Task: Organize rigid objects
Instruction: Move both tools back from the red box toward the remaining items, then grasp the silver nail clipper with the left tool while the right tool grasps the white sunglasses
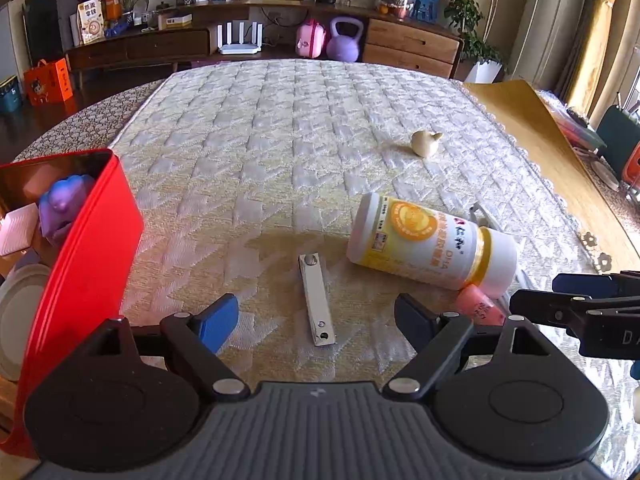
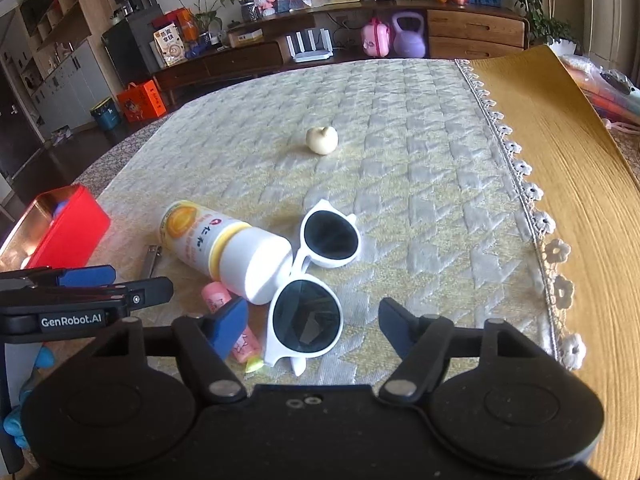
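My left gripper (image 1: 316,316) is open, its fingers on either side of a silver nail clipper (image 1: 315,299) lying on the quilted cloth. A white and yellow bottle (image 1: 430,242) lies on its side to the right, a pink tube (image 1: 480,308) under its cap end. My right gripper (image 2: 312,324) is open above white sunglasses (image 2: 310,292), next to the bottle (image 2: 224,248) and pink tube (image 2: 240,338). A cream figurine (image 2: 322,140) sits further back. A red tin (image 1: 86,240) at the left holds a purple toy (image 1: 64,206).
The quilted cloth (image 1: 280,140) covers the table; a yellow mat (image 2: 560,160) lies along its right side with a lace edge. A cabinet with a kettlebell (image 1: 344,40) and clutter stands behind the table.
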{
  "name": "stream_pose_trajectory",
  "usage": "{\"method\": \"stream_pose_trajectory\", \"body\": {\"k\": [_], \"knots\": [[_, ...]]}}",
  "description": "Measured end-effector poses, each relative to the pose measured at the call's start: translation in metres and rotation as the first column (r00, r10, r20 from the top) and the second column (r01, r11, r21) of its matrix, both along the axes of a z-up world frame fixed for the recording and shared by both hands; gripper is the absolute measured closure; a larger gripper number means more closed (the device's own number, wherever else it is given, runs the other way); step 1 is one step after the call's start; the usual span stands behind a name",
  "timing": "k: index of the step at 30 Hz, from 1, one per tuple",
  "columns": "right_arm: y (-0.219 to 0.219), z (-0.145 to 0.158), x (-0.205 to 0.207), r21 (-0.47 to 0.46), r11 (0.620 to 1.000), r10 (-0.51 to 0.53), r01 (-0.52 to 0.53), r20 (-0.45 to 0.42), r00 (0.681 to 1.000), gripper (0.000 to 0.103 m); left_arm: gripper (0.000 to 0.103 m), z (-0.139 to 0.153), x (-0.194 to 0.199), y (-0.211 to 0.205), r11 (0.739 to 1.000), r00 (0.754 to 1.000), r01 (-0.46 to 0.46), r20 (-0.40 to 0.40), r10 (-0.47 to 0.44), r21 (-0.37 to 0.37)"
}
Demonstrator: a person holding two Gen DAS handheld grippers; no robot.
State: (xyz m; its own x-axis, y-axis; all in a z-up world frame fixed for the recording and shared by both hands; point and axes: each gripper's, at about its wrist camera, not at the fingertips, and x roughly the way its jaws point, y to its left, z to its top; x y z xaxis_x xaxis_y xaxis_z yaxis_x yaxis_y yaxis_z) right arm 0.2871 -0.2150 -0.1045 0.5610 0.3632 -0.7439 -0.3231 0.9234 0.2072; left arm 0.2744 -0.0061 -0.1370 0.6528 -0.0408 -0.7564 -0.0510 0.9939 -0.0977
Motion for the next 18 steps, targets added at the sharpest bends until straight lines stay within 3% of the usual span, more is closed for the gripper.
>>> {"method": "stream_pose_trajectory", "body": {"k": [6, 14, 16, 18], "knots": [[0.003, -0.003, 0.003, -0.027, 1.000, -0.002, 0.003, 0.015, 1.000, 0.043, 0.019, -0.002, 0.001, -0.003, 1.000, 1.000, 0.006, 0.017, -0.007, 0.020], [0.011, -0.002, -0.001, -0.058, 0.998, 0.010, -0.008, 0.037, 0.999, 0.057, 0.054, 0.001, -0.003, -0.006, 0.998, 0.999, -0.002, 0.032, 0.000, 0.061], [0.013, -0.002, -0.003, -0.064, 0.998, 0.015, -0.013, 0.037, 0.999, 0.062, 0.070, 0.001, -0.004, -0.007, 0.997, 0.999, -0.008, 0.032, 0.006, 0.071], [0.014, -0.001, -0.003, -0.069, 0.998, 0.017, -0.014, 0.040, 0.999, 0.063, 0.072, 0.002, -0.004, -0.007, 0.998, 0.999, -0.005, 0.032, 0.003, 0.065]]}}
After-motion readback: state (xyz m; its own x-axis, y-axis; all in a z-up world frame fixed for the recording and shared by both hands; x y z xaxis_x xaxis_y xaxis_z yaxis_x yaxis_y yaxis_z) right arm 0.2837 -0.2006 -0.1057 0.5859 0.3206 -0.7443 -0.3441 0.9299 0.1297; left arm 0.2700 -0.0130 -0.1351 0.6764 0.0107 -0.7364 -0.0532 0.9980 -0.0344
